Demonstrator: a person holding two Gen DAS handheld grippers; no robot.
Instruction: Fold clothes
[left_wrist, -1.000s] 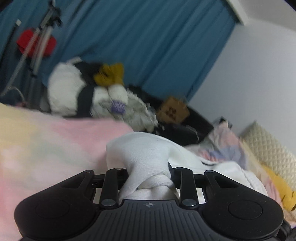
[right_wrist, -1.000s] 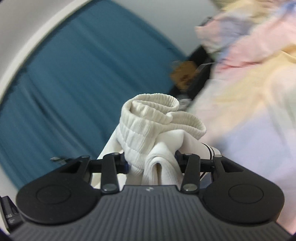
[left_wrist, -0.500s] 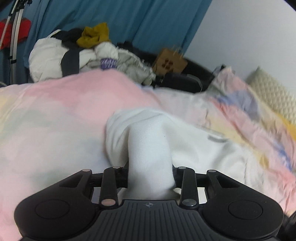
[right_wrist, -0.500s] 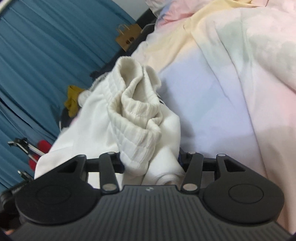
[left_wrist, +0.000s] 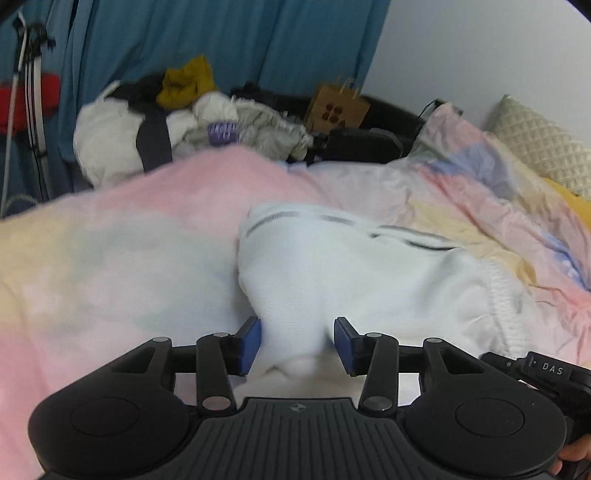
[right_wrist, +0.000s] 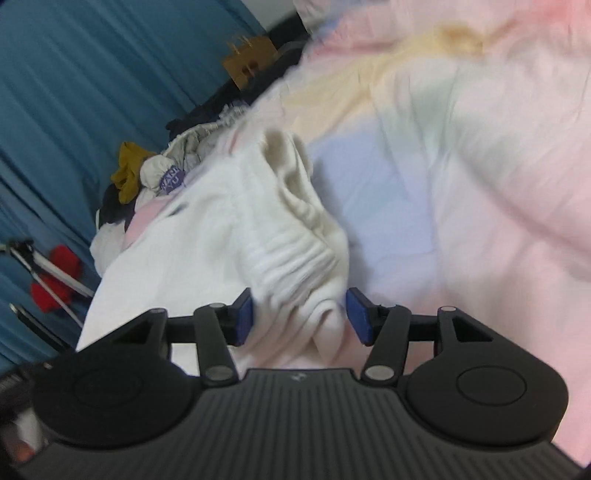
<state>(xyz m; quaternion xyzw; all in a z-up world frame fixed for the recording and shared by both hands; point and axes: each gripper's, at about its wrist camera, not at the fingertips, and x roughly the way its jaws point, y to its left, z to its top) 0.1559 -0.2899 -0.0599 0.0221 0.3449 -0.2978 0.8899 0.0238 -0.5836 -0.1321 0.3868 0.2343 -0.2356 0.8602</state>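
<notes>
Now, L wrist view: your left gripper (left_wrist: 295, 343) has just been opening; blue pads (left_wrist: 248, 345) stand off the cloth w/ a tongue of it between them, so not clamped.
Garment, L view: white garment (left_wrist: 351, 273) lies on the pastel duvet (left_wrist: 110, 258), running away from the claw and off to the right; dark stripes at its far edge, elastic hem to the right.
R wrist view: your right gripper (right_wrist: 299, 317) also just been opening; ribbed cuff (right_wrist: 295, 258) sits bunched between the pads, left pad looks to brush it, right pad apart, so I read it as let go.
Garment, R view: body of the white garment (right_wrist: 192, 251) spreads left and away from the claw, on the duvet (right_wrist: 461, 166).
Key relation: both claws at the near edge, cloth's length running away from you; each hand equally close to its own corner.
Next, my guess: back both claws off w/o dragging the cloth, then regrip for a fold.
Bkgd: clothes pile (left_wrist: 192, 118) by the blue curtain (left_wrist: 221, 37), well apart.
</notes>
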